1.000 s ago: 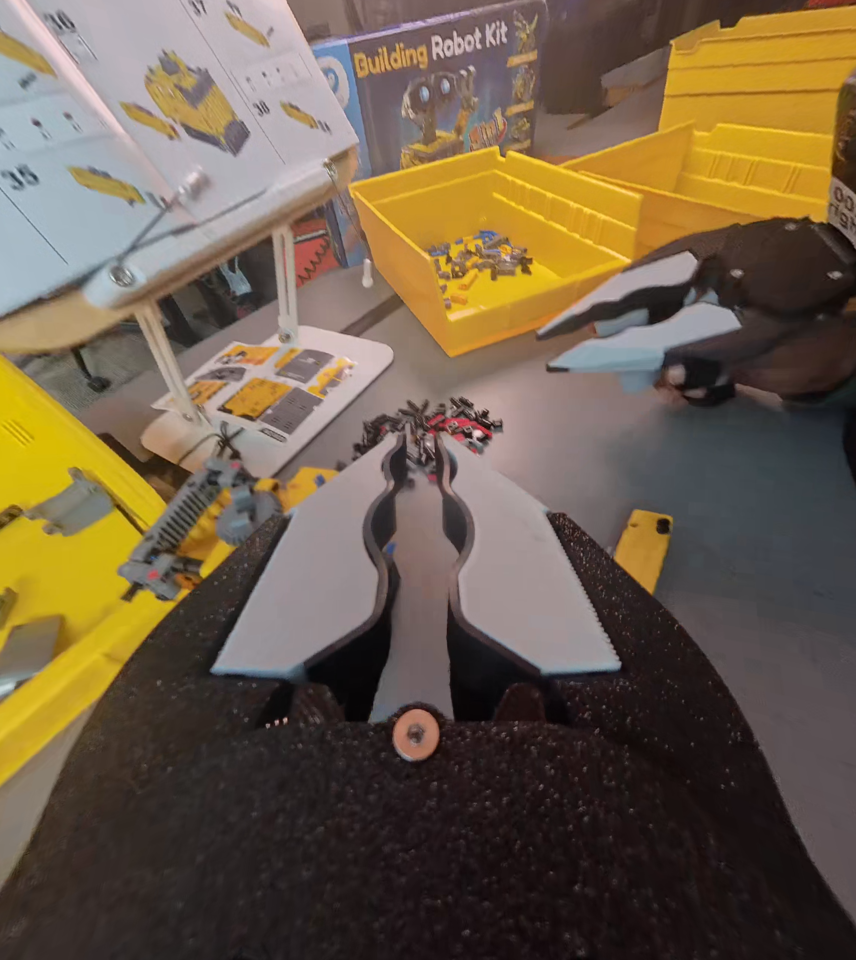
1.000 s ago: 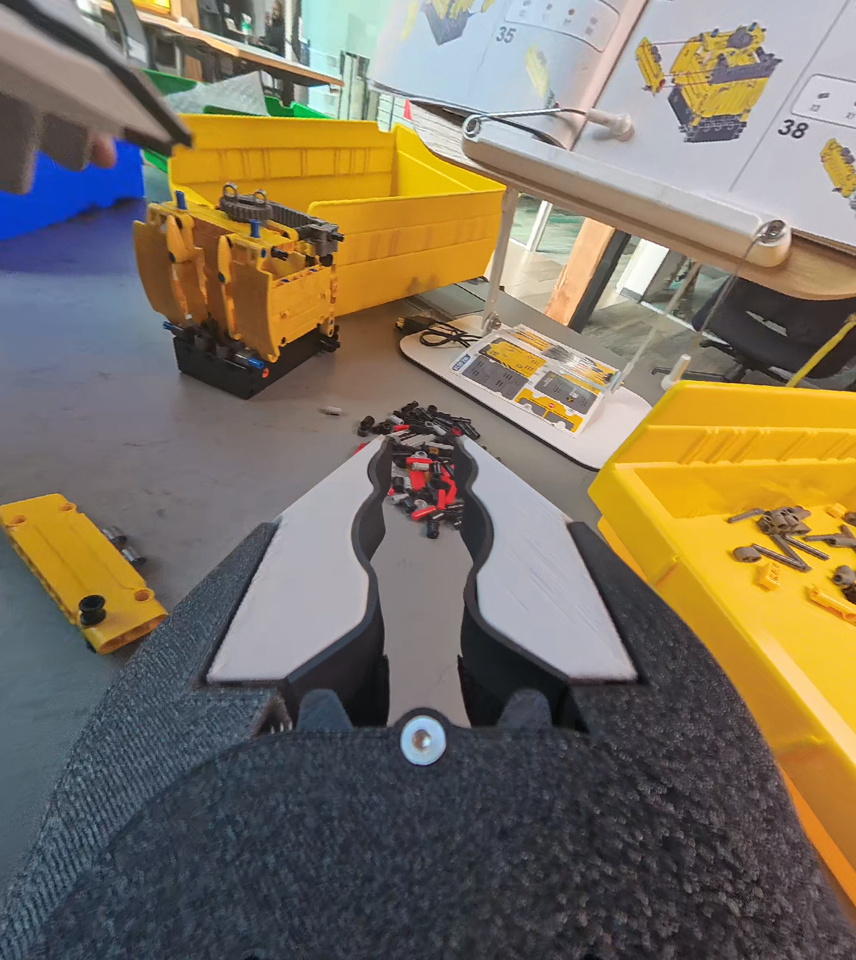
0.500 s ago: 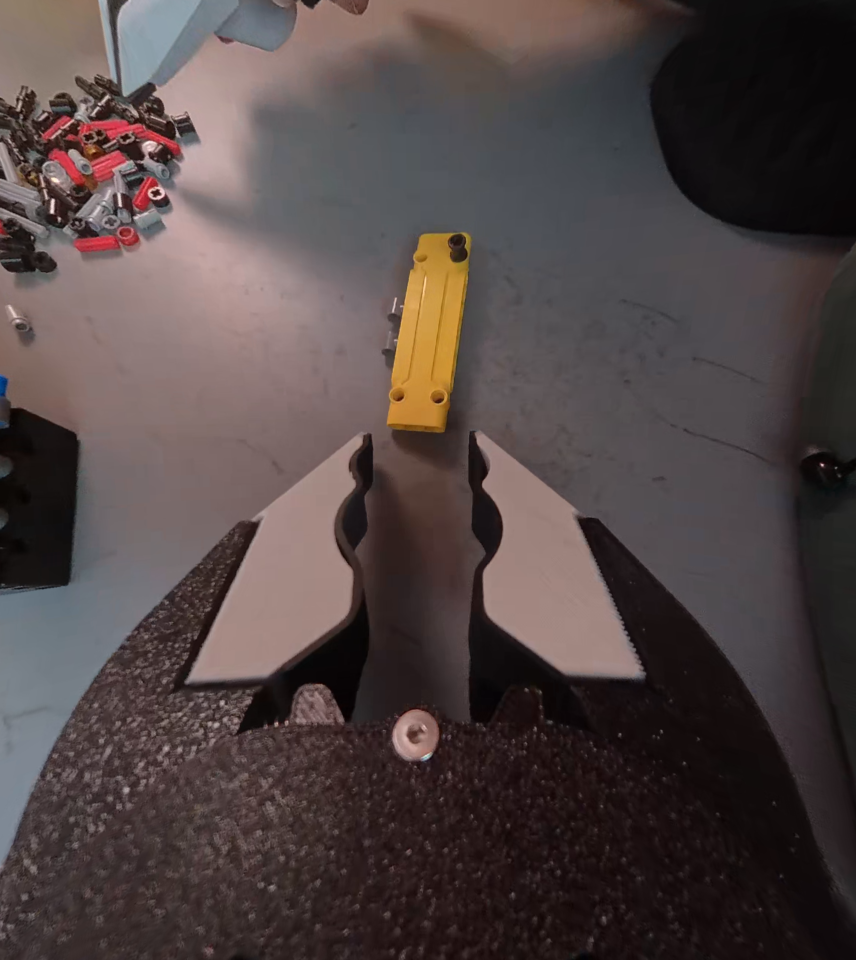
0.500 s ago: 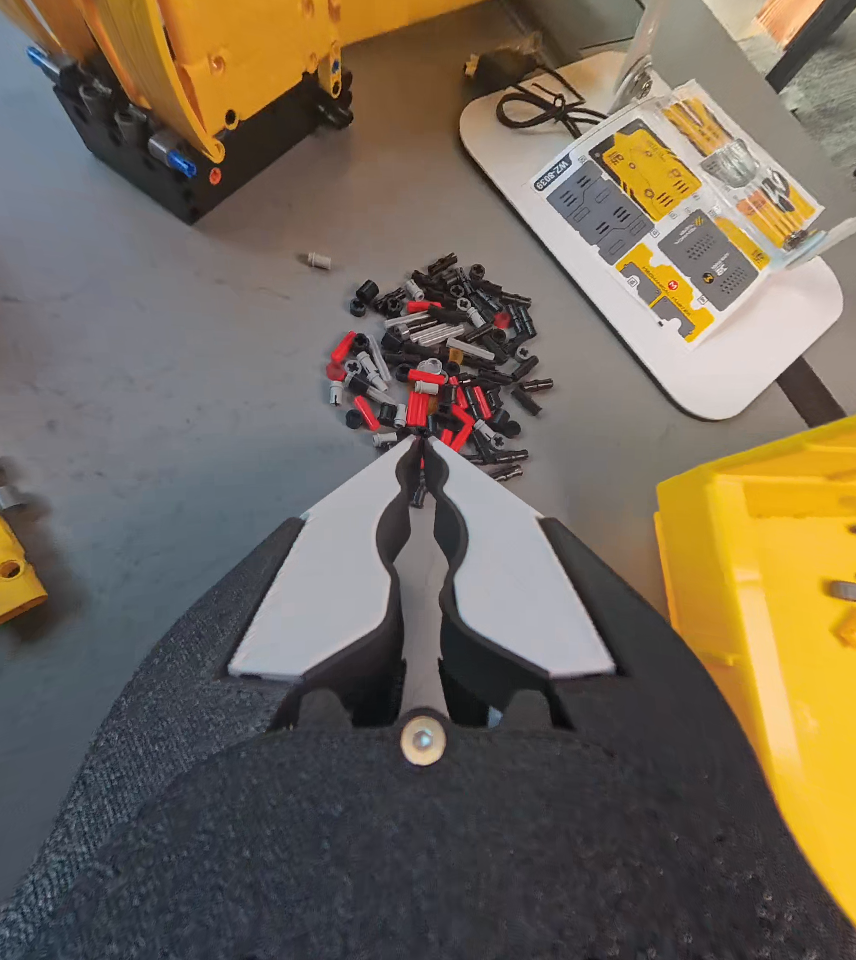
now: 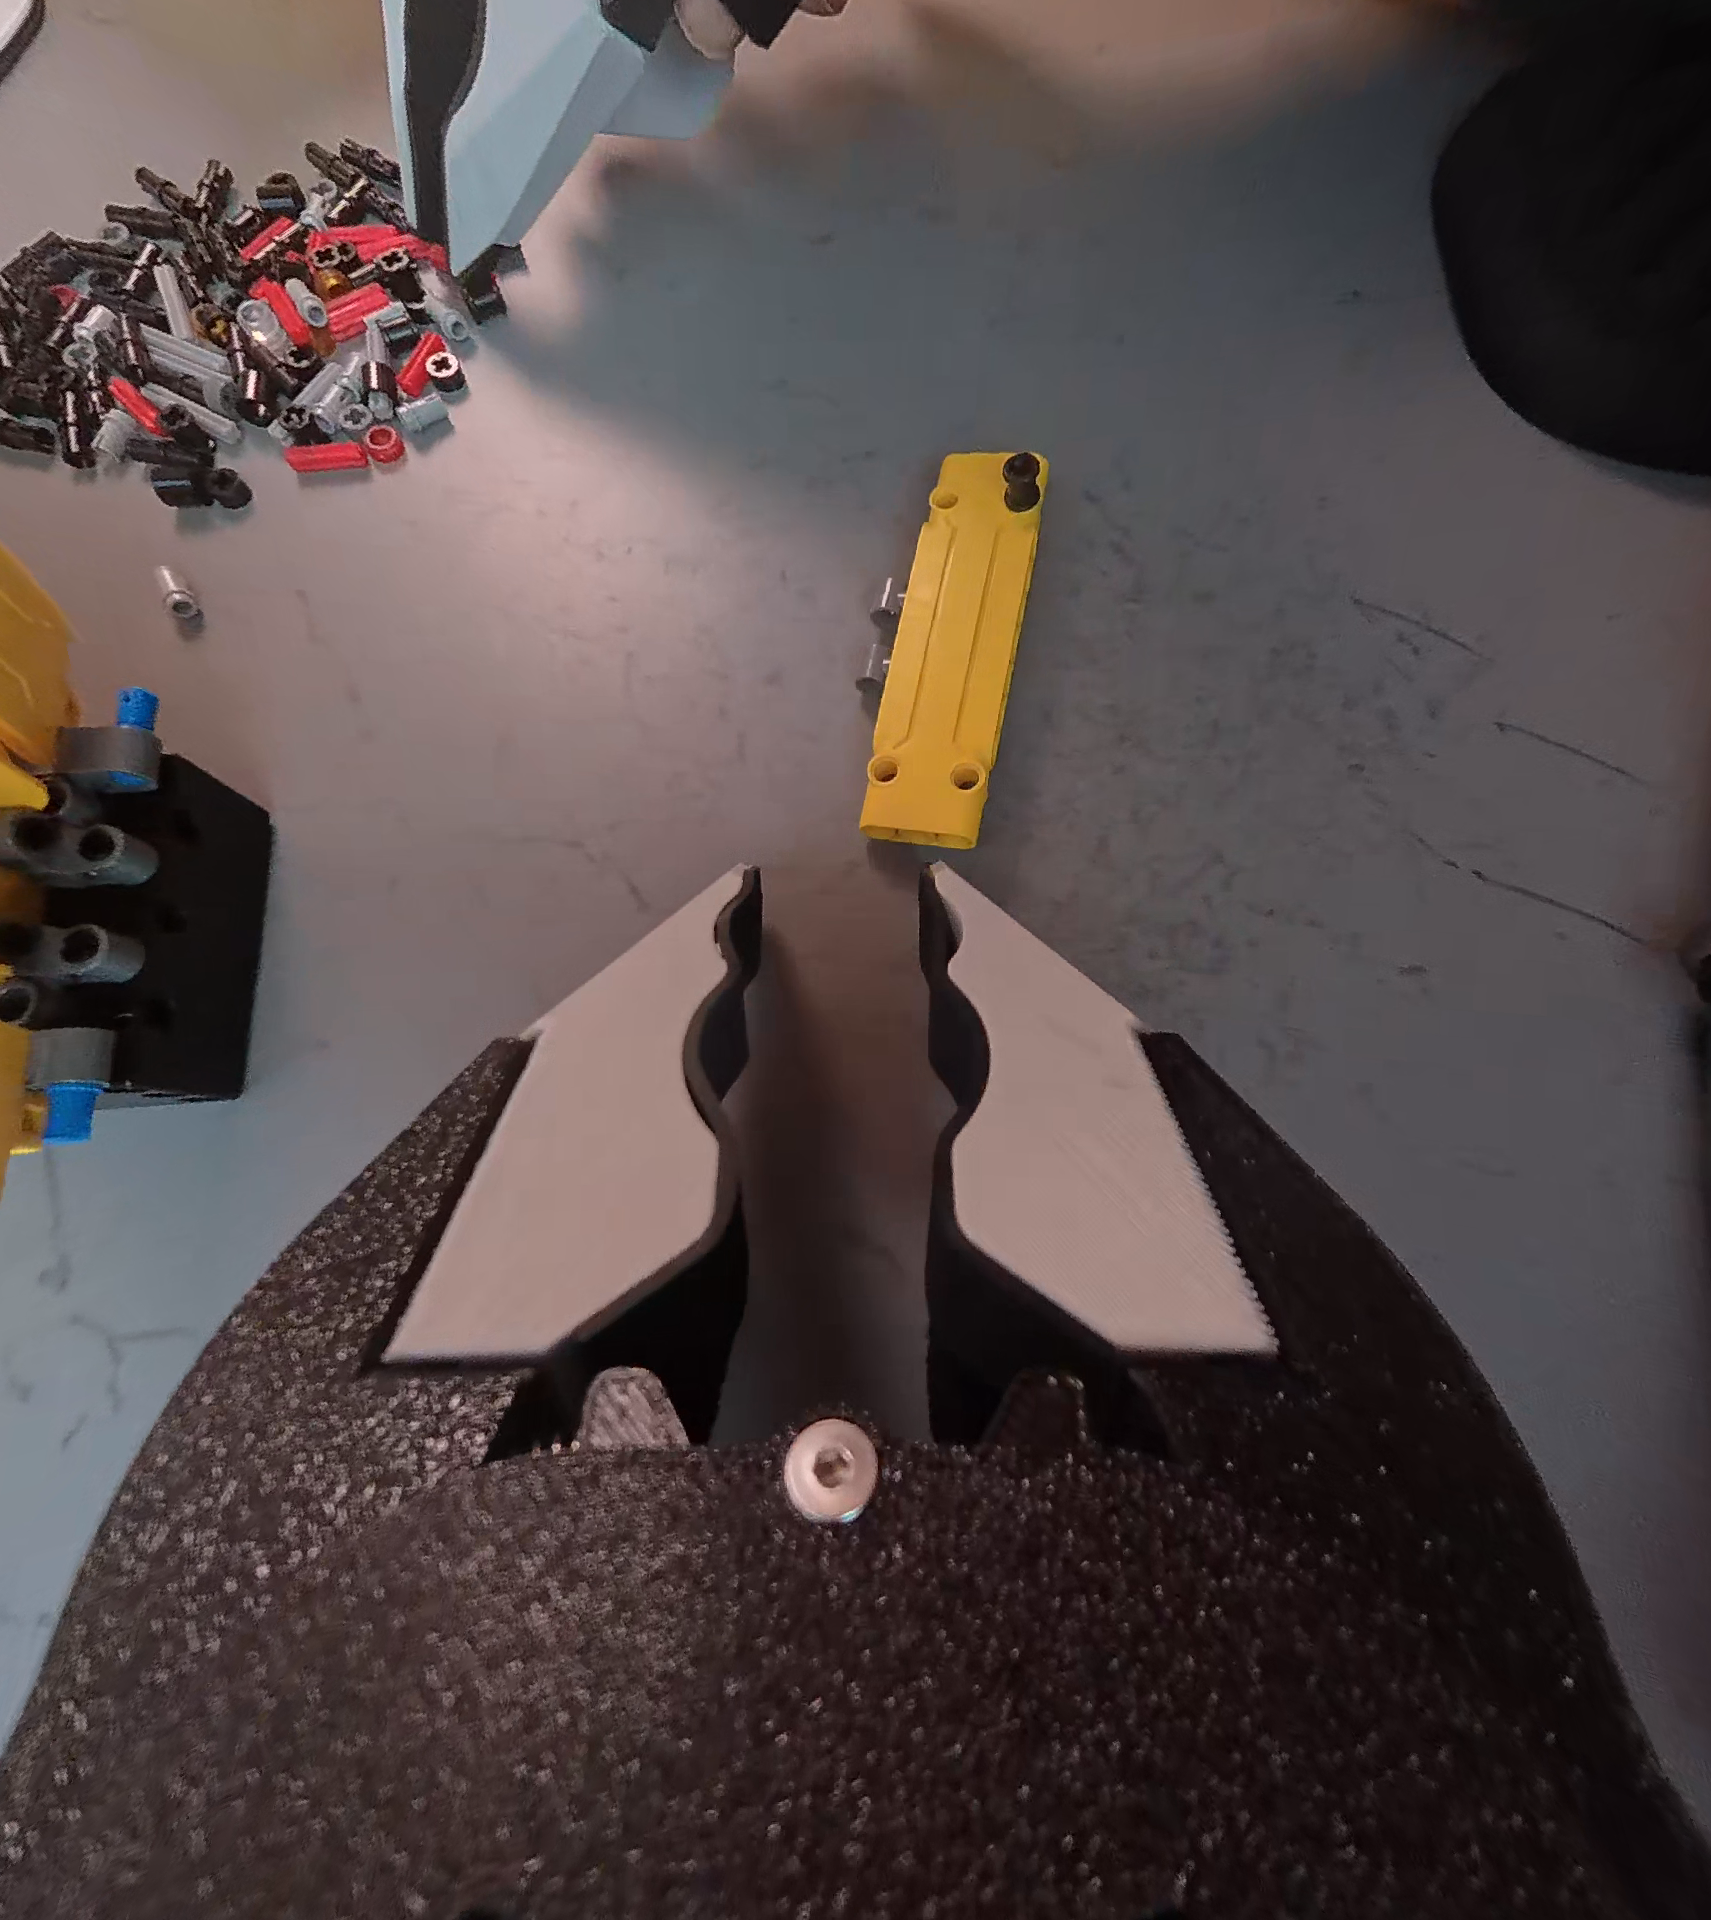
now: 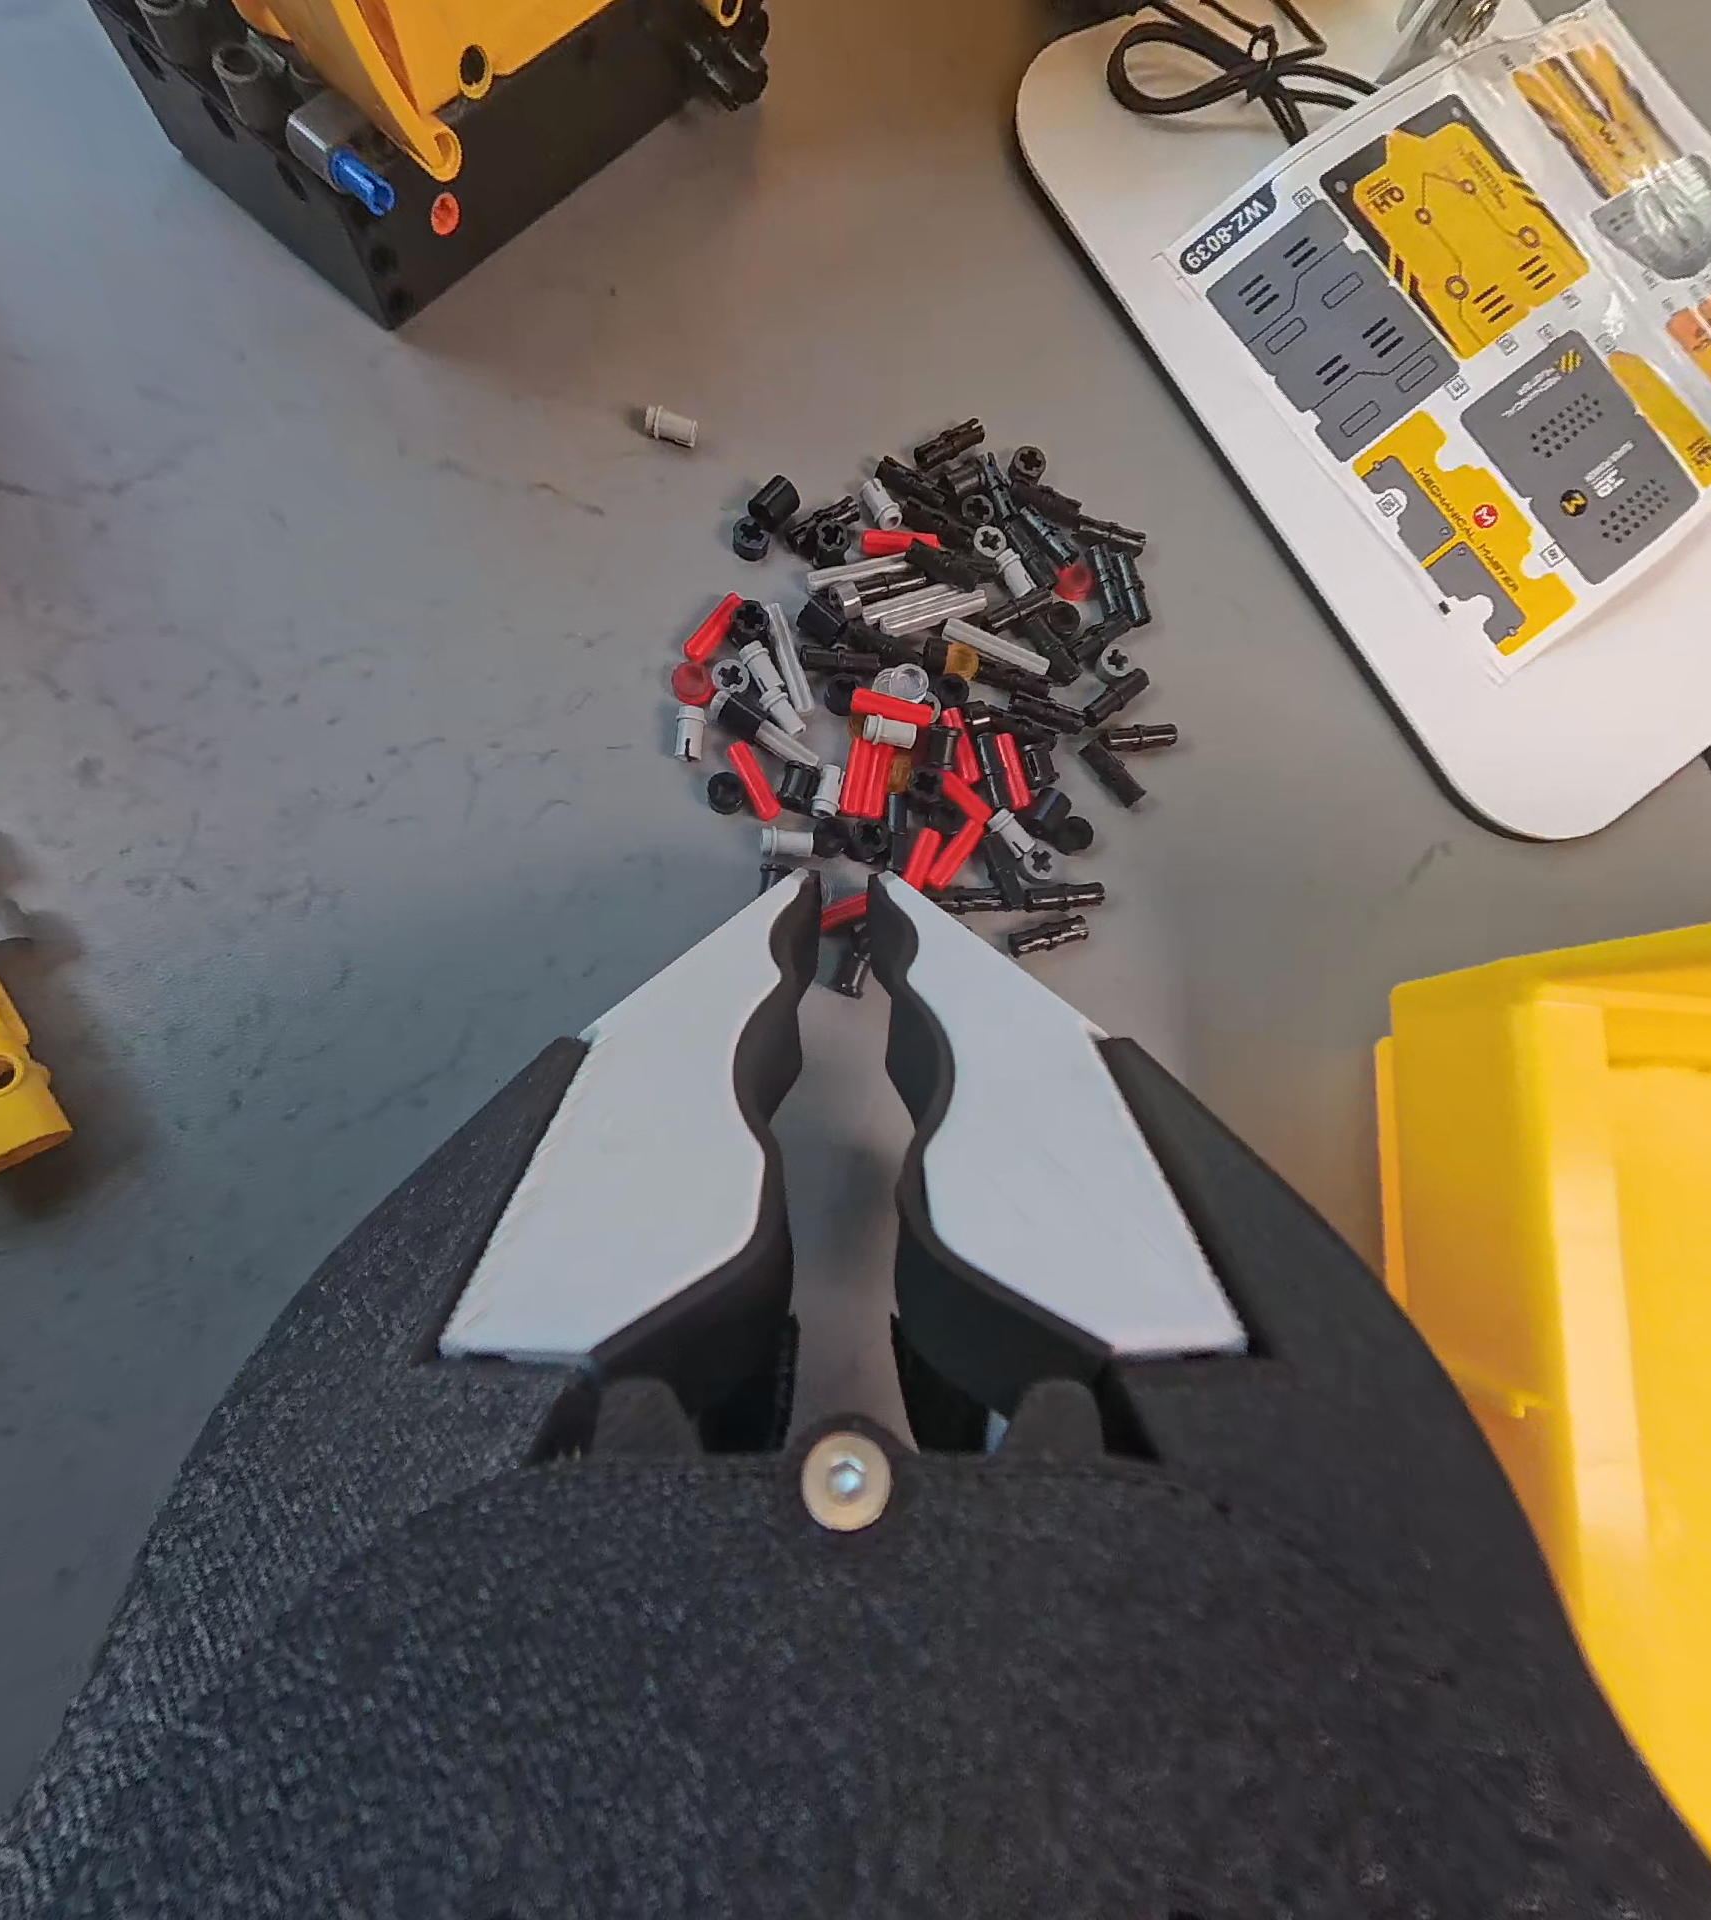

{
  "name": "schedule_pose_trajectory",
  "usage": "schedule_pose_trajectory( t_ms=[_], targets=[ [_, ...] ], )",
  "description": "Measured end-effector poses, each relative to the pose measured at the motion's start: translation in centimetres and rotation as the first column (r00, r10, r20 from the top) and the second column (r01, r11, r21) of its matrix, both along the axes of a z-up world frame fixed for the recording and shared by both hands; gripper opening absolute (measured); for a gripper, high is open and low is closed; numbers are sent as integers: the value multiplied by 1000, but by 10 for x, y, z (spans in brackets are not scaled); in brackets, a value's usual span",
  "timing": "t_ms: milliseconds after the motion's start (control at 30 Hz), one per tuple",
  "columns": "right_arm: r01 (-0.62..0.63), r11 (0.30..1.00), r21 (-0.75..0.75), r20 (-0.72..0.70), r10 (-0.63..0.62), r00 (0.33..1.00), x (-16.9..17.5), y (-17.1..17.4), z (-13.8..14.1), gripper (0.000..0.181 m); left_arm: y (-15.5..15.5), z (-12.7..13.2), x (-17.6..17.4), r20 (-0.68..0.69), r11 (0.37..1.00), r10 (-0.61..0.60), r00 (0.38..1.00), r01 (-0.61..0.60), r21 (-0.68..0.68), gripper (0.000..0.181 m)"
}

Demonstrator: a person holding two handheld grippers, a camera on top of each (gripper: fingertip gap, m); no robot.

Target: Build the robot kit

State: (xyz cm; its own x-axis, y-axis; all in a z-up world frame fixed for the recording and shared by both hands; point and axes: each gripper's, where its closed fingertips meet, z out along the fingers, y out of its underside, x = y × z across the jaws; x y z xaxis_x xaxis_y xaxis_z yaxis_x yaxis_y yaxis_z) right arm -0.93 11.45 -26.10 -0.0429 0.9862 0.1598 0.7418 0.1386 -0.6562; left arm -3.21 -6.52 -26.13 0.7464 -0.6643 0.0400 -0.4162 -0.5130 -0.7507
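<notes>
We hold the left hand-held gripper released, just short of the yellow panel on the tabletop. The right hand-held gripper, narrowly parted and empty, noses the pin pile.

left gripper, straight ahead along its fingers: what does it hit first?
Probably the yellow panel piece lying flat on the grey table. The left gripper is open, its near end just past the fingertips, slightly right of centre. Height above the table is unclear.
</notes>
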Motion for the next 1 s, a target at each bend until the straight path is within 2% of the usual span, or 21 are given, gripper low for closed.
schedule_pose_trajectory(
  t_ms=[267,500,667,1000],
  targets=[
    [-66,998,-19,63,67,996,15,-7,3,14,0,2,-2,6,1000,6,1000,-6,9,29],
    [-97,994,45,29,96,995,0,-4,2,10,0,1,-2,3,1000,4,1000,-4,4,28],
    [-169,985,28,33,168,985,1,-17,1,18,0,1,-3,9,1000,10,1000,-10,3,28],
    [-113,992,-64,32,115,993,5,-10,-4,15,-1,1,-3,11,1000,7,1000,-7,2,27]
  ],
)
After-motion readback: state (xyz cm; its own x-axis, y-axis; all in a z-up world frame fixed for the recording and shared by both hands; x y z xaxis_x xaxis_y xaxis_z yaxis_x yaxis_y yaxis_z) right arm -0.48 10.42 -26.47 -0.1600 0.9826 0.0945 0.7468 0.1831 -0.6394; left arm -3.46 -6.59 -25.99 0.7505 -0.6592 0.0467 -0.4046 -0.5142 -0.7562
